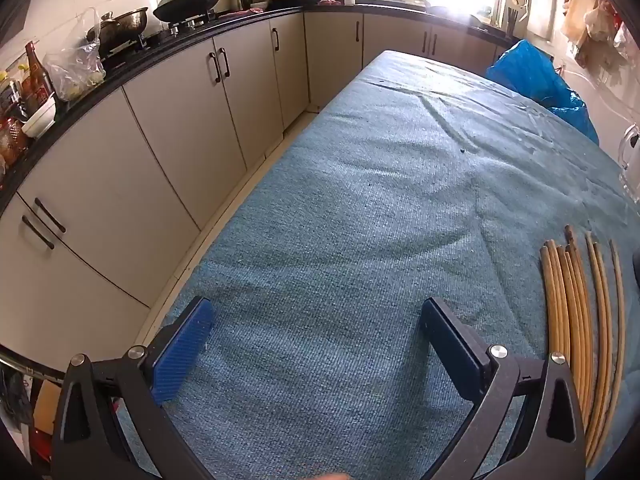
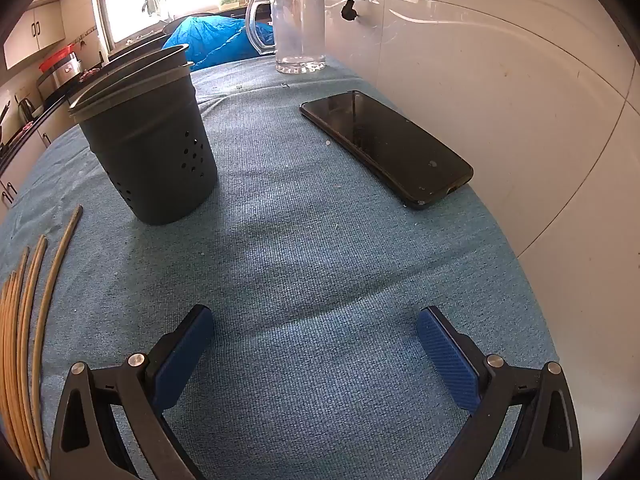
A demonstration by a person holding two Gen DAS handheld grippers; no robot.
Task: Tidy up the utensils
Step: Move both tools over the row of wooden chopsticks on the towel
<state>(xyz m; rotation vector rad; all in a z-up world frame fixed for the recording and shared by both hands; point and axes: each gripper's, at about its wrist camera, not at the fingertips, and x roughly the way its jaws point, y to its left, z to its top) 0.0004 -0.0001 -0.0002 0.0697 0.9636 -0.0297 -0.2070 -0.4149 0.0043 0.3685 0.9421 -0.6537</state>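
Several wooden chopsticks lie side by side on the blue cloth at the right of the left wrist view. They also show at the left edge of the right wrist view. A dark grey perforated utensil holder stands upright on the cloth, left of centre and beyond the chopsticks. My left gripper is open and empty over bare cloth, left of the chopsticks. My right gripper is open and empty, to the right of the chopsticks and nearer than the holder.
A black phone lies on the cloth near the white wall. A glass mug stands at the far end, beside a blue plastic bag. Kitchen cabinets with a cluttered counter run along the table's left side.
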